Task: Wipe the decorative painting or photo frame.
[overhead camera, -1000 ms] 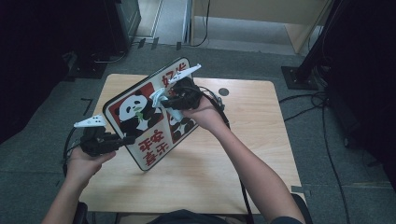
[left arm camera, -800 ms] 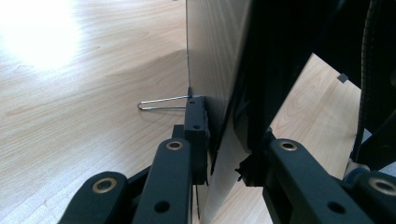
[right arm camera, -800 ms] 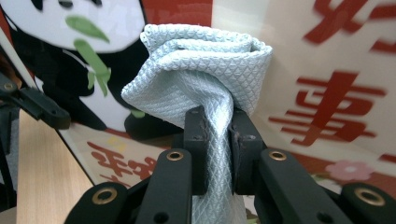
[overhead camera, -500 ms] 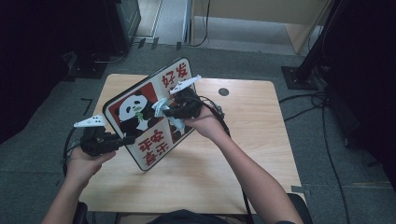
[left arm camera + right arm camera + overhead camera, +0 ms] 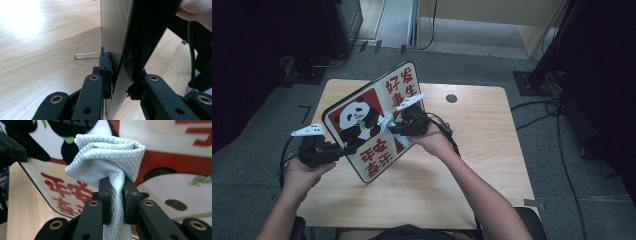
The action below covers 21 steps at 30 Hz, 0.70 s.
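High view: a wooden table (image 5: 472, 165) with rounded corners and a small dark round hole (image 5: 451, 98) near its far edge is seen on grey carpet. Black cables (image 5: 562, 125) run across the floor at the right, beside a dark stand base (image 5: 532, 82); dark equipment is seen at the left and far side.

A board (image 5: 372, 125) is held tilted above the table's left half, its printed face turned up toward the camera. It is flat, thin and rectangular with rounded corners and a dark rim, and it is printed with a black-and-white panda on red and with red characters on white panels. Part of the table behind it is hidden by it.

The board's near-left edge is clamped by the left gripper (image 5: 343, 150); in the left gripper view the board (image 5: 117, 37) is seen edge-on between the black jaws, which are pressed on it from both sides, its pale back facing the table (image 5: 45, 45). A thin wire loop (image 5: 87, 55) sticks out from the back of the board just above one jaw pad. The wood grain is pale and glossy, with a bright glare patch.

A cloth (image 5: 107, 162) is pinched by the right gripper (image 5: 116, 202), whose jaws are closed tight on it. The cloth is pale grey-blue, with a fine diamond weave, and is bunched into a rounded wad above the pads. It is held against or just at the glossy face of the board (image 5: 175, 152); contact cannot be told for certain. In the high view the right gripper (image 5: 394, 126) lies over the board's middle.
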Available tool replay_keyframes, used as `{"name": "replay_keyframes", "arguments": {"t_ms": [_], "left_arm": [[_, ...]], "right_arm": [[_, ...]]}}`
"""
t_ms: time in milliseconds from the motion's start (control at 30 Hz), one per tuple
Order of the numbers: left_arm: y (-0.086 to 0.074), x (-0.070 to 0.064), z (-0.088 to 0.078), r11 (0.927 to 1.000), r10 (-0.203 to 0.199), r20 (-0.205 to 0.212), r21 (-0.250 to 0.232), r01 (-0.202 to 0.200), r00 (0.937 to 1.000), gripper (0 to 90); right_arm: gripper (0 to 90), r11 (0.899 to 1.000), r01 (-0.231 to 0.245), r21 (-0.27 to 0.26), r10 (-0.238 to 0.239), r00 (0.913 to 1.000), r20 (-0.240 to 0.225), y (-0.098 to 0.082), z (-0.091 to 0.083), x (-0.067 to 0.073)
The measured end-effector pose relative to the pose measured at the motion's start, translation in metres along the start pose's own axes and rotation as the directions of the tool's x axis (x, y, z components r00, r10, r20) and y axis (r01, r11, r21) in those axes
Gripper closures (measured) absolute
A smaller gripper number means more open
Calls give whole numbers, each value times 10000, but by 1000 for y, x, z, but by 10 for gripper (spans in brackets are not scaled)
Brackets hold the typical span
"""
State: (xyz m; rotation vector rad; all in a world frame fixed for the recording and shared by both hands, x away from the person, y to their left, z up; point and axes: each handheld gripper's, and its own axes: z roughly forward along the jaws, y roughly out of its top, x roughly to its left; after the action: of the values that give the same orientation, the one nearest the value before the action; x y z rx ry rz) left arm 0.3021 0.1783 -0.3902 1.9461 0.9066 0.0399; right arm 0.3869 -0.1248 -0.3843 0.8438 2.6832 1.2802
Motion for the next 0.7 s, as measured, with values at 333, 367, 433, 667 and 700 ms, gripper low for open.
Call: {"name": "replay_keyframes", "arguments": {"t_ms": [333, 367, 433, 667, 700], "left_arm": [[0, 0, 0, 10000, -29, -12, 7, 29, 10000, 775], [0, 0, 0, 10000, -22, -13, 8, 22, 10000, 776], [0, 0, 0, 10000, -26, -1, 6, 26, 10000, 775], [0, -1, 0, 10000, 1, 5, 8, -1, 10000, 774], [0, -1, 0, 10000, 34, 6, 13, -34, 10000, 773]], "right_arm": [[800, 10000, -56, 57, 56, 10000, -57, -16, 9, 0], [800, 10000, -81, 21, 81, 10000, -53, -18, 9, 0], [800, 9999, -119, 37, 119, 9999, -87, -22, 11, 0], [800, 9998, -149, 129, 150, 9999, -55, -33, 17, -1], [800, 9997, -181, 170, 182, 9998, -74, -36, 19, -1]]}}
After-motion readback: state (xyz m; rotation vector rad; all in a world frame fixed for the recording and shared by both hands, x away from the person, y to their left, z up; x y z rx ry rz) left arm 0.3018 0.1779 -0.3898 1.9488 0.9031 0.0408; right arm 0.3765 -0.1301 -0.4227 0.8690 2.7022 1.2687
